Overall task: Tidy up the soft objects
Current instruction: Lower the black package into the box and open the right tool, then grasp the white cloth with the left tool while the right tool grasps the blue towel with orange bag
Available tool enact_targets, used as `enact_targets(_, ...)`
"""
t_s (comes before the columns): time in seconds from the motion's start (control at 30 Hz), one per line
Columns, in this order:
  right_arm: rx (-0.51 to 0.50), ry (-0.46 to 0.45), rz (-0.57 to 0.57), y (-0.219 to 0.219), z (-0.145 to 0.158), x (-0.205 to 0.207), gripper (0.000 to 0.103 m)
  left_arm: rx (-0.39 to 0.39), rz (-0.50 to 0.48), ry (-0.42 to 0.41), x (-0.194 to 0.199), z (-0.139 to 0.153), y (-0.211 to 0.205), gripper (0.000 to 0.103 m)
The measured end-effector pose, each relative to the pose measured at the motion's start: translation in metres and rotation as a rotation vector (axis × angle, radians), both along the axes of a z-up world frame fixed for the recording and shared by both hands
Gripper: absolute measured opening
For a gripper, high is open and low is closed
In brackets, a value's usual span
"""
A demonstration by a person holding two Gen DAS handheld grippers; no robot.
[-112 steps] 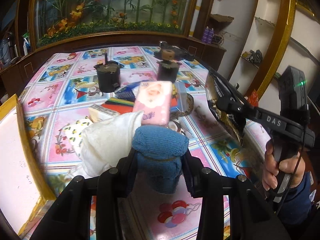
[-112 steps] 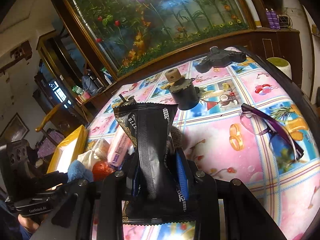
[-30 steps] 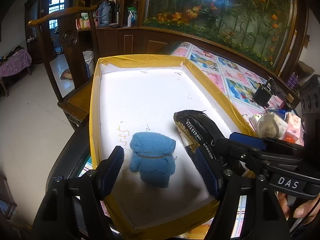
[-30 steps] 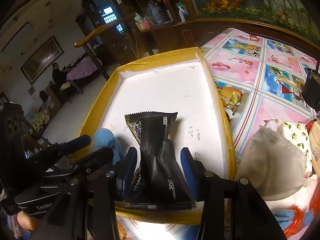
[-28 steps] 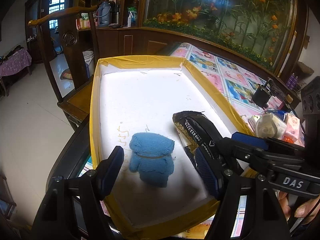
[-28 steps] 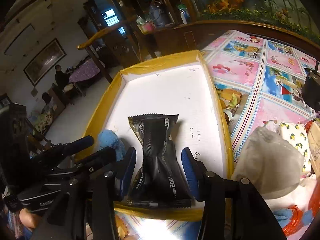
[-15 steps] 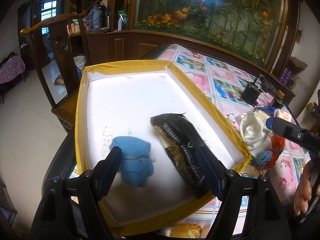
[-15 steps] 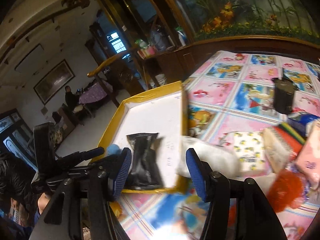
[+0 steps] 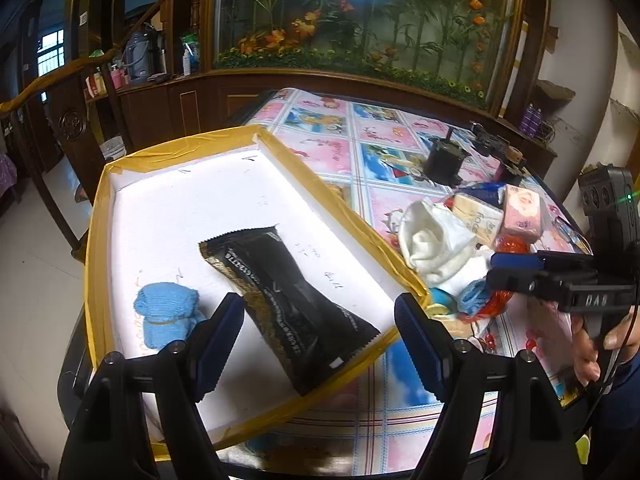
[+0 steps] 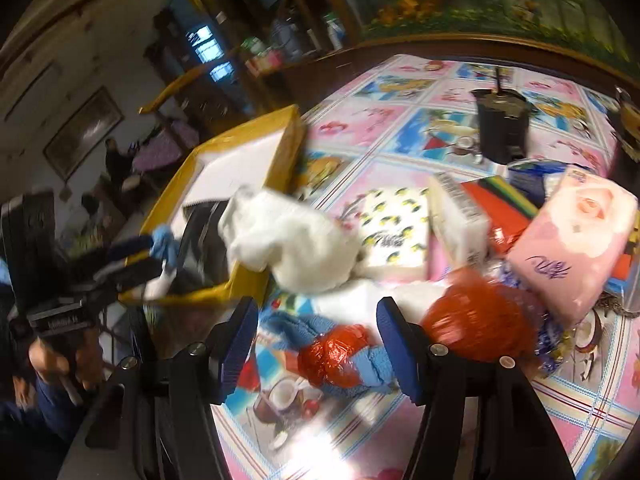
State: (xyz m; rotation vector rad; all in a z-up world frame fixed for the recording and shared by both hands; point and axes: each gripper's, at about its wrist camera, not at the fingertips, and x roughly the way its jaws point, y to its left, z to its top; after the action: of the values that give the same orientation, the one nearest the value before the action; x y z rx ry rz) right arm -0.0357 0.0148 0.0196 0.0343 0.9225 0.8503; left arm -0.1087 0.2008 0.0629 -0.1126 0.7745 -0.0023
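A white tray with a yellow rim point(image 9: 328, 196) holds a blue knitted roll point(image 9: 164, 314) and a black snack pouch point(image 9: 288, 300). My left gripper point(image 9: 320, 336) is open and empty over the tray's near edge. My right gripper point(image 10: 314, 338) is open and empty above a pile on the table: a white cloth point(image 10: 288, 240), red mesh balls point(image 10: 478, 322), a blue knitted piece point(image 10: 368, 364) and a pink tissue pack point(image 10: 572, 244). The right gripper also shows in the left wrist view point(image 9: 516, 268).
A black cup point(image 10: 502, 124) stands further back on the patterned tablecloth point(image 9: 360, 120). A lemon-print tissue pack point(image 10: 394, 232) and a red box point(image 10: 496, 204) lie in the pile. A wooden cabinet and flower mural lie behind the table.
Both grippers let go of the blue roll and black pouch, now lying in the tray. The right gripper has swung right over the pile; the left has drawn back.
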Motion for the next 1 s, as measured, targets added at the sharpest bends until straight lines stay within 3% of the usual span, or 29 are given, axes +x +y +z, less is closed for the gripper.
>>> enact_targets(0.2,-0.180,-0.129,0.085,0.018,-0.006,-0.032,0.066,0.003,-0.031,0.003,0.001,0.001,-0.008,0.077)
enact_targets(0.23,-0.211,-0.150,0.092,0.020,-0.008,-0.035,0.059,-0.003,-0.038,0.004,0.002,0.002,-0.010,0.077)
enact_targets(0.27,-0.241,-0.170,0.090,0.021,-0.011,-0.037,0.040,-0.010,-0.047,0.006,0.003,0.002,-0.012,0.077)
enact_targets(0.33,-0.246,-0.164,0.085,0.018,-0.013,-0.036,0.040,-0.016,-0.064,0.006,0.005,0.004,-0.019,0.078)
enact_targets(0.5,-0.062,-0.167,-0.012,-0.018,0.002,-0.031,0.040,0.007,-0.110,-0.003,0.013,0.012,-0.041,0.084)
enact_targets(0.73,0.129,-0.137,-0.174,-0.066,0.015,-0.012,0.040,0.058,-0.182,0.020,0.046,0.008,-0.085,0.085)
enact_targets(1.0,0.181,-0.131,-0.203,-0.076,0.019,-0.011,0.040,0.141,-0.197,0.041,0.074,-0.001,-0.118,0.085)
